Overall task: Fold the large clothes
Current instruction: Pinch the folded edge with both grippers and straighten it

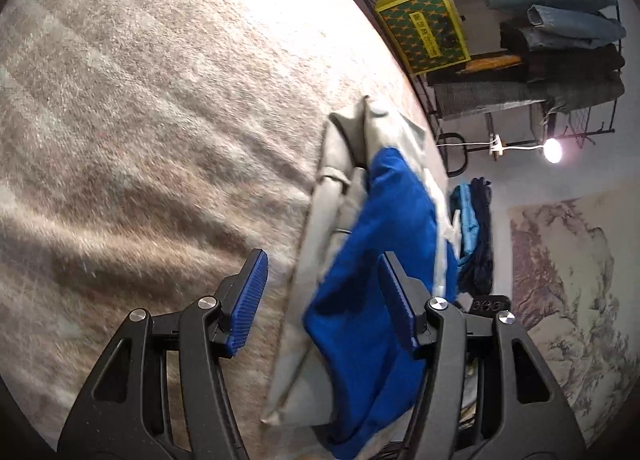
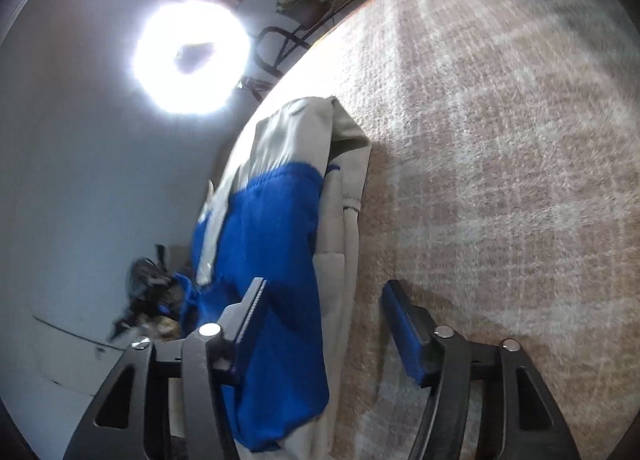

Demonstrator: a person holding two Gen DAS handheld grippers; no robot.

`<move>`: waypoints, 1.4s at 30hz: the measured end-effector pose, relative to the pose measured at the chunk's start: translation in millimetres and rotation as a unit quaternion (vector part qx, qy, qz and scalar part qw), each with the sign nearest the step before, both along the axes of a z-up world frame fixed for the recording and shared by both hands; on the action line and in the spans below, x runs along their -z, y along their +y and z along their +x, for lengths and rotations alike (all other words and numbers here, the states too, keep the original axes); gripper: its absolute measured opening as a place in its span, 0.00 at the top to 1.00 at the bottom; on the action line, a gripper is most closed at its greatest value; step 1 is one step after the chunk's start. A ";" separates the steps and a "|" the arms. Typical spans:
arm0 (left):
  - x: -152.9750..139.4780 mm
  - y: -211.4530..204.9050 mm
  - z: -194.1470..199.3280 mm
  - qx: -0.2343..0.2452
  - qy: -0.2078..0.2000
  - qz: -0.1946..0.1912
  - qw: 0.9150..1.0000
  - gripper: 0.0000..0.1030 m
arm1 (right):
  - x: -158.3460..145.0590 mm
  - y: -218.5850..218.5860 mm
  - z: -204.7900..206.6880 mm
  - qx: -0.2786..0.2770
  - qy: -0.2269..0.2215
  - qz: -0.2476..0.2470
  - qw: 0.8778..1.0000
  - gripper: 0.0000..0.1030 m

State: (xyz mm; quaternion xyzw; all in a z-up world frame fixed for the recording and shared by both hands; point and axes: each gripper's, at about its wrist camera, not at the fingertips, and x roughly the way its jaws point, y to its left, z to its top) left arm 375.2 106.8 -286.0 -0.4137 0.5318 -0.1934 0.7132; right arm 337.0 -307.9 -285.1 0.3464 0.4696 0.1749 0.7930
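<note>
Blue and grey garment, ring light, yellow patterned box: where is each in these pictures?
Blue and grey garment (image 1: 360, 292): left wrist view, blue panel.
Ring light (image 2: 160, 72): right wrist view, glowing ring.
Yellow patterned box (image 1: 424, 26): left wrist view, green-patterned face.

Garment (image 1: 372, 260): soft matt cloth, blue and grey panels. Surface (image 1: 140, 120): rough, fuzzy beige blanket cloth. Left claw (image 1: 324, 300): matt black plastic, ribbed blue pads (image 1: 250, 296), shiny metal pins.

Garment's (image 1: 360, 300) near end — cut off below
</note>
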 end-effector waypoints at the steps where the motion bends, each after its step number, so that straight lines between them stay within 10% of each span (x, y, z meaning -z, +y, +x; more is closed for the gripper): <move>1: 3.9 -0.6 -1.4 0.006 0.003 -0.003 1.000 0.43 | 2.7 -1.8 1.3 0.000 0.001 0.012 1.000 0.46; 30: 4.3 -59.2 36.8 0.073 -0.033 -0.031 0.996 0.46 | 10.0 25.5 31.0 -0.057 -0.032 0.070 0.995 0.52; 42: -33.5 -77.0 14.8 0.075 -0.092 0.058 0.991 0.69 | -27.1 53.1 18.4 -0.060 -0.054 -0.068 0.994 0.70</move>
